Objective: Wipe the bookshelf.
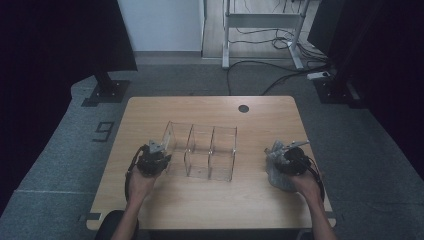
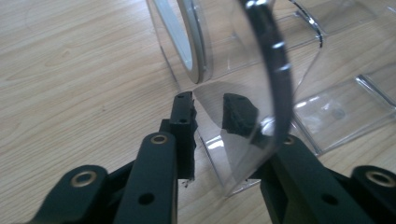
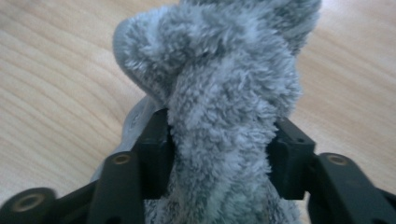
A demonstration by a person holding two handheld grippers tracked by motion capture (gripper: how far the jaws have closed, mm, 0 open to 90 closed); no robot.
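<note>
Left gripper (image 2: 210, 116) clamped on the clear organizer's (image 1: 202, 150) nine-o'clock wall, right gripper (image 3: 217, 154) clamped on the grey cloth (image 3: 224, 93): brace firmly, lift cloth clear before wiping.

Organizer (image 1: 202, 150) left of cloth (image 1: 278, 172)

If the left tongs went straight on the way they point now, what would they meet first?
The clear organizer: the left tongs already straddle its near corner wall, so pushing on would probably drive deeper onto that wall; its far panels lie beyond, depth unclear.
</note>
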